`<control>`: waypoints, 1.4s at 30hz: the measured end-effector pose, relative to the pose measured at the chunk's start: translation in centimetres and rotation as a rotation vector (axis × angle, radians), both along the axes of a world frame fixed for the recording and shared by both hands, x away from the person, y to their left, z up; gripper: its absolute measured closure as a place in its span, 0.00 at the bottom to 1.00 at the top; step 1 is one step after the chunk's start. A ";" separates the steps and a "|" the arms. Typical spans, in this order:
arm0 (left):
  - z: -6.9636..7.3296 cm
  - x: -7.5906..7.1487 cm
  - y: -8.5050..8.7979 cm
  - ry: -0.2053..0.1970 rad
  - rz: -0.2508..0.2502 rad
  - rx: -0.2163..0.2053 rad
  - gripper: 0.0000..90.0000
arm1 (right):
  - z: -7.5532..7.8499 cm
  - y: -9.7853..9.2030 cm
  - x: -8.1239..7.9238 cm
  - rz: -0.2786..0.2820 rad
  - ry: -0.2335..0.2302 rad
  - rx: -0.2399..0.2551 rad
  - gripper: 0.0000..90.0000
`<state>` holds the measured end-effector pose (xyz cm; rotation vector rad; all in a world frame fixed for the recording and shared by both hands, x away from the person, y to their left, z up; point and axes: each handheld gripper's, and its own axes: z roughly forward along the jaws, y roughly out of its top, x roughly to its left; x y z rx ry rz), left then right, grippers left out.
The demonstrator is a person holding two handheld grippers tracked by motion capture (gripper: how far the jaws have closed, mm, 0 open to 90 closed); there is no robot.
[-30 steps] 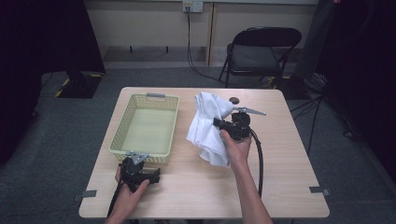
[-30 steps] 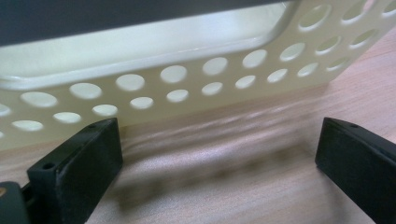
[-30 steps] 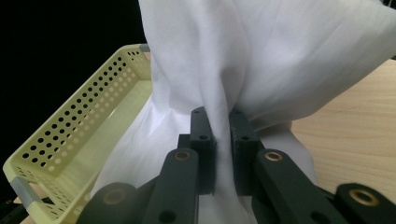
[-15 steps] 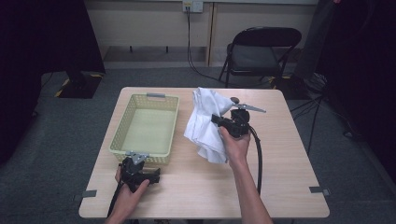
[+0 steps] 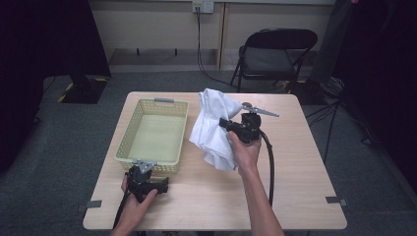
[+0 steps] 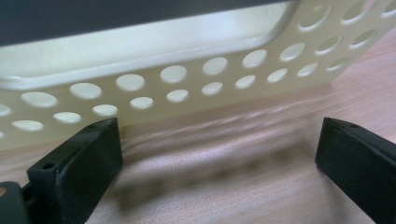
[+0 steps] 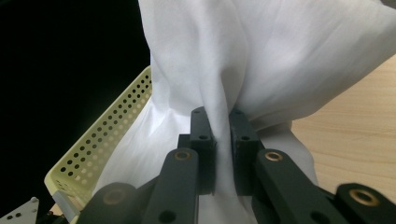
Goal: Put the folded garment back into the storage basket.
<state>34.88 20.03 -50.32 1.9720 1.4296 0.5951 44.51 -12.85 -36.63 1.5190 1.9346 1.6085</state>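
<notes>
A white cloth (image 5: 212,125) hangs bunched over the table (image 5: 295,187), just right of the yellow perforated basket (image 5: 147,164). My right gripper (image 5: 224,123) is shut on a fold of it; in the right gripper view the cloth (image 7: 280,60) runs pinched between the two jaws of this gripper (image 7: 218,116), with the basket (image 7: 107,135) to the lower left. My left gripper (image 5: 146,176) rests on the table at the basket's near wall. Its jaws stand open (image 6: 217,128) with only bare wood between them, facing the holed basket wall (image 6: 187,88).
The basket is empty inside. A black folding chair (image 5: 275,56) stands beyond the table's far edge. The right gripper's cable (image 5: 270,162) trails over the table toward the near edge. Bare tabletop lies at the right and front.
My right gripper has shifted slightly with the cloth, whose upper folds have risen a little. The left gripper has stayed where it was.
</notes>
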 end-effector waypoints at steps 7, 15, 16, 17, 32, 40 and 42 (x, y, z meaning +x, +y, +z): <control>0.0 0.0 0.0 0.000 0.000 0.000 0.00 | 1.0 0.8 0.0 0.011 -0.017 0.018 0.92; 0.0 0.0 0.0 0.000 0.000 0.000 0.00 | 2.0 1.8 0.1 0.025 -0.028 0.027 0.92; 0.0 0.0 0.0 0.000 0.000 0.000 0.00 | 2.1 1.9 0.1 0.026 -0.028 0.027 0.92; 0.0 0.0 0.0 0.000 0.000 0.000 0.00 | 2.1 1.9 0.1 0.026 -0.028 0.027 0.92; 0.0 0.0 0.0 0.000 0.000 0.000 0.00 | 2.5 3.6 0.2 0.047 -0.033 0.031 0.92; 0.0 0.0 0.0 0.000 0.000 0.000 0.00 | 2.9 4.6 0.3 0.061 -0.036 0.031 0.92; 0.0 0.0 0.0 0.000 0.000 0.000 0.00 | 3.0 4.8 0.3 0.063 -0.037 0.032 0.92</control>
